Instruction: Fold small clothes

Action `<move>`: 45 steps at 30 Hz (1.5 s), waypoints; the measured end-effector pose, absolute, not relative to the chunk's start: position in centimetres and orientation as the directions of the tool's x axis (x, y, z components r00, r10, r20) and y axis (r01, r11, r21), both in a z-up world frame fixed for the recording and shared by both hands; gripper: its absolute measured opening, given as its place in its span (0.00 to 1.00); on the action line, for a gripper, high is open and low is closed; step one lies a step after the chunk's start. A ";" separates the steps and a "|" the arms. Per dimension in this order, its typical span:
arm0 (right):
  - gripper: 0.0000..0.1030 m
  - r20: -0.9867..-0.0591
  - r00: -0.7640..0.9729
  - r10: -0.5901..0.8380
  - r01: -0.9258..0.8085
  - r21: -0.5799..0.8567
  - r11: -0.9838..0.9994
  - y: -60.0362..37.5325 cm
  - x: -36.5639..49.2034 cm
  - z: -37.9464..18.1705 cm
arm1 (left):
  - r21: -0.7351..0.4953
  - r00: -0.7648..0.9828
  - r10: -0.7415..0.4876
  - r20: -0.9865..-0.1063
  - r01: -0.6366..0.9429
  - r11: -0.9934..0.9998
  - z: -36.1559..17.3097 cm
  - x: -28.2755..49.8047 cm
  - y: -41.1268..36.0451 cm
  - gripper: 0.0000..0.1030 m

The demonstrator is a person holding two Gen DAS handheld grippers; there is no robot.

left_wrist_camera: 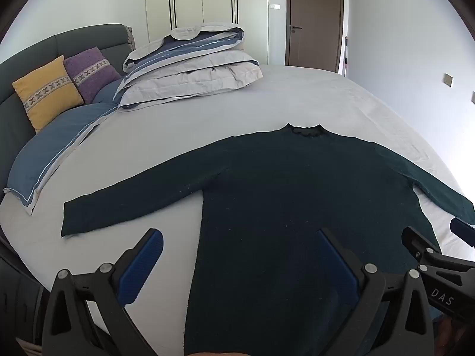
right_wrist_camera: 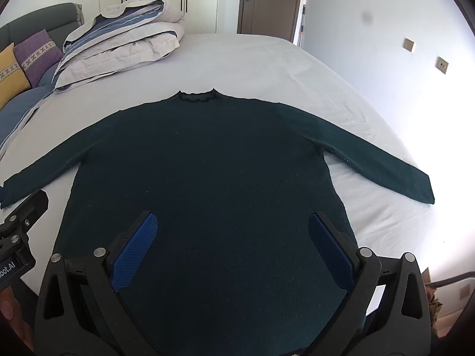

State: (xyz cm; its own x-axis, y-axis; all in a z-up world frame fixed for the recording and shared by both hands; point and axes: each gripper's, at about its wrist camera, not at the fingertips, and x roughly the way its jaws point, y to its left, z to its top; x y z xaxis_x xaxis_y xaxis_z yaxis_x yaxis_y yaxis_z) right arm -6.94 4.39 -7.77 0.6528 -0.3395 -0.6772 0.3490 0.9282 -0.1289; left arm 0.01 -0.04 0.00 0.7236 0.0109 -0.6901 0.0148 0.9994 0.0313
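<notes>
The dark green sweater (right_wrist_camera: 207, 163) lay flat on the bed (right_wrist_camera: 252, 59), collar away and sleeves spread sideways, its hem nearest both the left gripper (left_wrist_camera: 237, 264) and right gripper (right_wrist_camera: 231, 246), each spread wide and empty.

left hand-held gripper (left_wrist_camera: 239, 247) wide open, right hand-held gripper (right_wrist_camera: 233, 233) likewise — tilted down

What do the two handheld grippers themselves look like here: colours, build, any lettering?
Both the left gripper and the right gripper share one build: black angular plastic frames with triangular cut-outs, round silver pivot bolts, and two fingers faced with ribbed blue pads. White lettering marks their sides, only partly readable. No cables or sleeves show.
</notes>
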 end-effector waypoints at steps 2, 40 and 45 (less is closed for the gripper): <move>1.00 -0.673 0.651 -0.351 0.352 -0.141 0.925 4.4 -6.9 -7.7 | 0.028 0.722 0.008 -0.692 0.016 0.999 0.0 0.0 -0.1 1.00; 1.00 -0.678 0.649 -0.345 0.351 -0.135 0.926 4.5 -6.9 -8.0 | 0.022 0.721 0.008 -0.693 0.010 1.000 -1.2 -0.7 0.7 1.00; 1.00 -0.679 0.649 -0.343 0.352 -0.132 0.927 4.5 -7.0 -8.1 | 0.023 0.720 0.009 -0.694 0.010 1.000 -1.2 -0.8 0.7 1.00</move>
